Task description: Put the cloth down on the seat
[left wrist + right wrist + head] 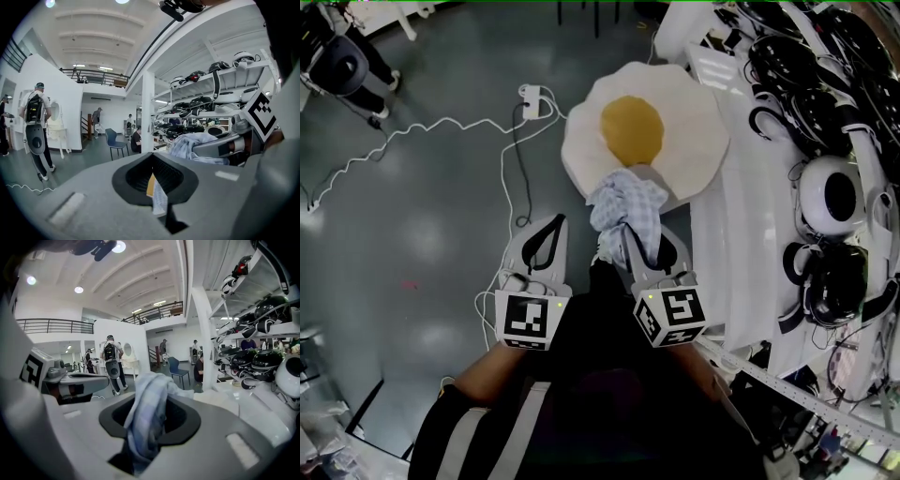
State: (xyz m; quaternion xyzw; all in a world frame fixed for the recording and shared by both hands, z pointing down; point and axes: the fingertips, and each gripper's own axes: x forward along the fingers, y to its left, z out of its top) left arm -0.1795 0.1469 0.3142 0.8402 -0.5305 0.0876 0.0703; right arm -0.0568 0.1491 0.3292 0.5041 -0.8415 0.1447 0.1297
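Since the right gripper (pixel 634 234) has its jaws pinched partway closed on a bunched fold of the pale checked cloth (pixel 623 204), the release is what needs care: most of the fabric bulges out ahead of the jaws and only a small tuck sits between the pads. From the head view the bundle hangs over the 6 o'clock edge of the fried-egg seat cushion (pixel 694 141), short of the yellow yolk (pixel 632 128); I cannot tell whether it touches the cushion. My judgement is that the cloth should go further toward 12 o'clock, so it rests on the middle rather than the rim, and be lowered until it settles before the jaws part. Otherwise it may slide off toward the grey floor (pixel 441 206). At 9 o'clock of the right one, the left gripper (pixel 555 230) has its jaws drawn together on nothing, clear of the cloth, and it could steady a stray corner. At 3 o'clock the white bench (pixel 741 216) crowded with headsets (pixel 834 192) stands close, so the right arm should avoid swinging outward.
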